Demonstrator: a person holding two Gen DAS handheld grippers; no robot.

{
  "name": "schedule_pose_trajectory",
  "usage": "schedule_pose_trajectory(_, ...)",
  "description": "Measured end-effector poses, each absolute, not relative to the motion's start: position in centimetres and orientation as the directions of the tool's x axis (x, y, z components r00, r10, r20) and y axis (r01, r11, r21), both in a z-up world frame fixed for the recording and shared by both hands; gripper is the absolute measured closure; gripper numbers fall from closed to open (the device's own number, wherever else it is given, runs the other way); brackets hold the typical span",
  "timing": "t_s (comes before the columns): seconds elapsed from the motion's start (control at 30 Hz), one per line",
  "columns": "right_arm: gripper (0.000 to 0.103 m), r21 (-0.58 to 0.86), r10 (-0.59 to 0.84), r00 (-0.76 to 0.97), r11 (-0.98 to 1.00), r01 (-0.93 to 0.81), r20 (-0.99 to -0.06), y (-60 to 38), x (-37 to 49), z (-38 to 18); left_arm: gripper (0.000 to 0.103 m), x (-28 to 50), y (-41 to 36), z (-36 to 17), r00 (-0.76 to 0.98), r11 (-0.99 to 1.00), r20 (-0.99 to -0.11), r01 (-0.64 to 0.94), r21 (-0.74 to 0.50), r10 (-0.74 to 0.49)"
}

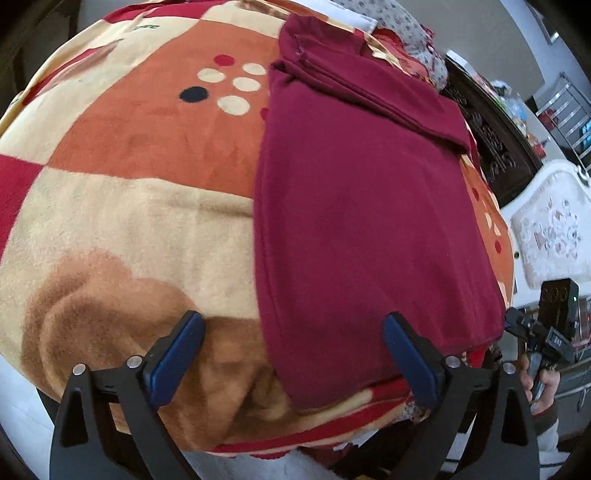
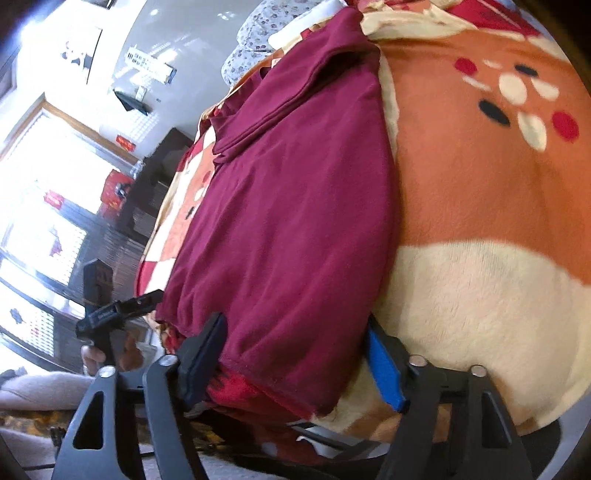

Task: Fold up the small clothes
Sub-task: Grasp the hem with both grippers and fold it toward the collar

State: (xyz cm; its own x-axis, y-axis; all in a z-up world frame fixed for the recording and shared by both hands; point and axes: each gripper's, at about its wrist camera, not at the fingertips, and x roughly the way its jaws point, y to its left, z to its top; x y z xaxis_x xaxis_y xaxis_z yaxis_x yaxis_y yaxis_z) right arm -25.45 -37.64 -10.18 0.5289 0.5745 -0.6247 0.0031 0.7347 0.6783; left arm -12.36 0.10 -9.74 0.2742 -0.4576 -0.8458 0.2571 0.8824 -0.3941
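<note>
A maroon garment (image 1: 365, 206) lies folded lengthwise on a patterned orange, cream and red blanket (image 1: 147, 177), its sleeve folded across the far end. My left gripper (image 1: 293, 321) is open above the garment's near left hem, empty. In the right wrist view the same garment (image 2: 295, 206) fills the middle. My right gripper (image 2: 295, 325) is open, its jaws standing either side of the garment's near hem; the garment hides the tips of both fingers. The right gripper also shows in the left wrist view (image 1: 546, 332) at the table's right edge.
The blanket (image 2: 480, 221) covers a raised surface whose near edge drops off just before the grippers. A floral grey cloth (image 1: 406, 26) lies at the far end. A dark carved cabinet (image 1: 491, 140) and a white padded headboard (image 1: 550, 221) stand to the right.
</note>
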Motion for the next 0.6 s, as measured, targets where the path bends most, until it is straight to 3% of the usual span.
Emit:
schedule_pose_trajectory(0.13, 0.037, 0.728, 0.619, 0.529, 0.685, -0.003, -0.581, -38.1, -26.0, -10.7, 0.006, -12.2, 0.0, -10.0, 0.273, 0.878, -0.841, 0.259, -0.402, -0.466)
schedule_pose_trajectory(0.2, 0.050, 0.743, 0.627, 0.535, 0.669, 0.002, -0.566, -38.0, -26.0, -11.1, 0.011, -12.2, -0.3, -9.9, 0.266, 0.872, -0.839, 0.274, -0.406, -0.475)
schedule_pose_trajectory(0.23, 0.058, 0.737, 0.621, 0.537, 0.675, 0.003, -0.571, -37.9, -25.9, -11.2, 0.042, -12.2, -0.6, -9.6, 0.248, 0.857, -0.833, 0.303, -0.418, -0.494)
schedule_pose_trajectory(0.27, 0.072, 0.724, 0.606, 0.545, 0.690, 0.004, -0.580, -37.9, -25.9, -11.1, 0.063, -12.1, -0.8, -9.6, 0.230, 0.845, -0.831, 0.323, -0.426, -0.507)
schedule_pose_trajectory(0.3, 0.088, 0.718, 0.593, 0.558, 0.696, 0.006, -0.580, -38.0, -26.0, -11.0, 0.093, -12.0, -1.0, -9.6, 0.223, 0.850, -0.841, 0.330, -0.411, -0.493)
schedule_pose_trajectory(0.43, 0.092, 0.745, 0.611, 0.625, 0.664, -0.069, -0.486, -38.2, -25.6, -8.6, 0.096, -11.0, -0.7, -9.7, 0.190, 0.828, -0.825, 0.319, -0.462, -0.533)
schedule_pose_trajectory(0.6, 0.092, 0.725, 0.619, 0.663, 0.669, -0.165, -0.420, -37.6, -23.8, -5.0, 0.096, -10.1, -0.4, -5.4, 0.276, 0.784, -0.750, 0.389, -0.485, -0.601)
